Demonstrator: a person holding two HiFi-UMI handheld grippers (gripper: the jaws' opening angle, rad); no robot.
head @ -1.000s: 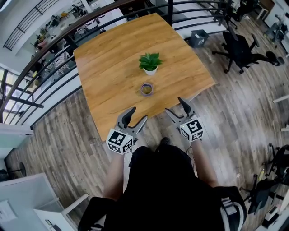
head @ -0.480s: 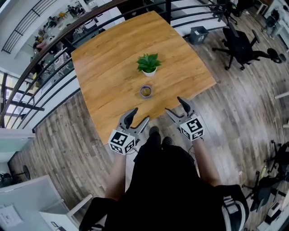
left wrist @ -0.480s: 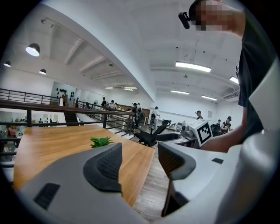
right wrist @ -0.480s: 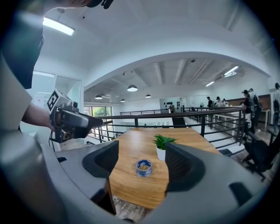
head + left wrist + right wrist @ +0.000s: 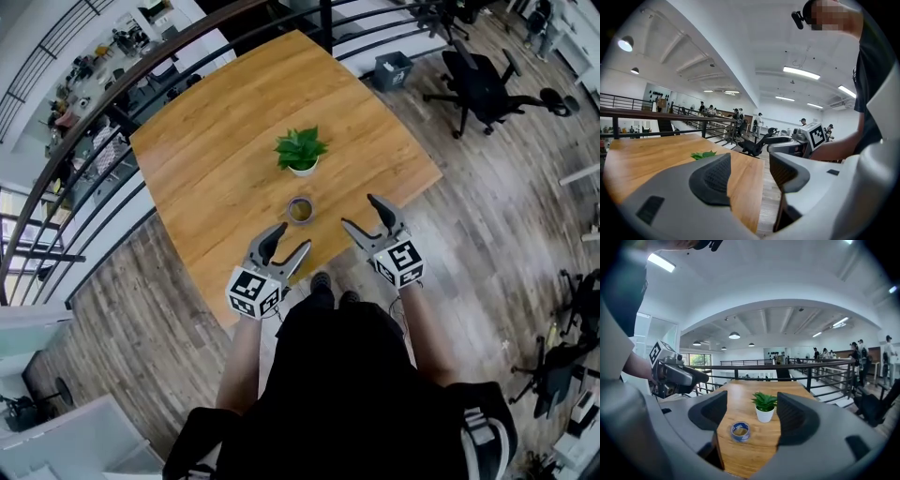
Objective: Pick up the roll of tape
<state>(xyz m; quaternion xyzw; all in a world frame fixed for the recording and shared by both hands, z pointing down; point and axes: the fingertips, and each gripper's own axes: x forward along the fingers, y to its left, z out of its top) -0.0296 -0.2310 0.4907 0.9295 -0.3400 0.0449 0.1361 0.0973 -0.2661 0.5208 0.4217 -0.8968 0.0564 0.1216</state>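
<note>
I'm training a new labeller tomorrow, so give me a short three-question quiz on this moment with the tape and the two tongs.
1. True or false: the right tongs are shut on the roll of tape.
2. On the table, what stands beyond the roll of tape, farther from both tongs? A. a potted plant B. a mug C. a laptop
3. Fill in: the left tongs are ____ (open or shut).

Key: 1 false: the roll of tape lies on the table, and the right tongs are open and short of it. 2 A. 3 open.
</note>
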